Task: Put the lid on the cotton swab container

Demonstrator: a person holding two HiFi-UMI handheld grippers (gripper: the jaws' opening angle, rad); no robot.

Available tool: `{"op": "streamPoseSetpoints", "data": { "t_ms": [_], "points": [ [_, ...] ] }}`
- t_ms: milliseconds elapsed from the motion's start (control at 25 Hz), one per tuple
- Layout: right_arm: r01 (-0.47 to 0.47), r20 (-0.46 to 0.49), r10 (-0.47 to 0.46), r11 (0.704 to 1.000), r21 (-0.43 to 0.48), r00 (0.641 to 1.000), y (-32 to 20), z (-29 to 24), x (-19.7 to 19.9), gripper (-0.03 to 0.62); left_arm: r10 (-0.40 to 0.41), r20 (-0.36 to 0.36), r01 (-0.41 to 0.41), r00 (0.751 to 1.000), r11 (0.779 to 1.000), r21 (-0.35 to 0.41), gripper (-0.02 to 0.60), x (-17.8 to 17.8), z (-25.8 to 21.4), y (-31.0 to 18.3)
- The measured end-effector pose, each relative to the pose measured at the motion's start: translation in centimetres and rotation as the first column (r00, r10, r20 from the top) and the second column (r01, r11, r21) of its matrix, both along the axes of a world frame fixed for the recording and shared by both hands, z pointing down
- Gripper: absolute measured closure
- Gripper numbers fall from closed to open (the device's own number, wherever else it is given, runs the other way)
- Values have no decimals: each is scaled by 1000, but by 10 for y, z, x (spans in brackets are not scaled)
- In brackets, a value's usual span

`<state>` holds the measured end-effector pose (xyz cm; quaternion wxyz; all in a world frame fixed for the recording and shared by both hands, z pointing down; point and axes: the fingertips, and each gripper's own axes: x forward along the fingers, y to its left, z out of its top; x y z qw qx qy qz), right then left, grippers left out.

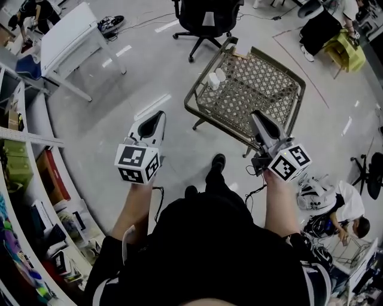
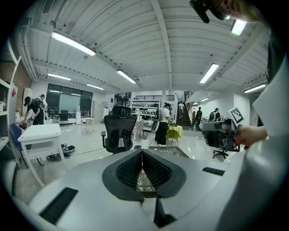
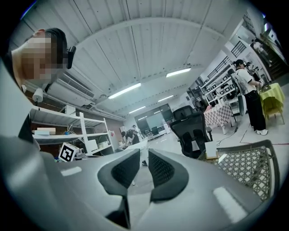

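Two small white objects (image 1: 216,77), a taller one and a lower one, stand side by side at the far left corner of a metal table with a lattice top (image 1: 281,89); I cannot tell which is the cotton swab container and which the lid. The left gripper (image 1: 160,113) hovers over the floor to the left of the table, jaws shut and empty (image 2: 142,152). The right gripper (image 1: 254,113) hangs over the table's near edge, a narrow gap between its jaws, nothing in it (image 3: 142,153). In the right gripper view a white box (image 3: 210,149) stands on the lattice table (image 3: 248,164).
A black office chair (image 1: 206,18) stands behind the table, a white desk (image 1: 66,33) at far left. Shelving (image 1: 24,179) lines the left wall. A person (image 1: 338,209) crouches at lower right. Cables lie on the floor by my feet (image 1: 218,162).
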<state>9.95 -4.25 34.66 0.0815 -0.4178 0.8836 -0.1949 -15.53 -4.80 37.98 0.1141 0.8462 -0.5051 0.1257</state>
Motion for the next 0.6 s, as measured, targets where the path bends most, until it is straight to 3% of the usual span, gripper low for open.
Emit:
{"op": "streamPoseSetpoints", "data": {
  "t_ms": [320, 600],
  "points": [
    [7, 30, -7, 1000, -22, 1000, -88, 13, 58, 523, 40, 69, -40, 997, 999, 0, 574, 71, -6, -84],
    [72, 36, -71, 997, -9, 997, -142, 8, 78, 523, 34, 69, -35, 997, 999, 9, 574, 110, -15, -131]
  ]
}}
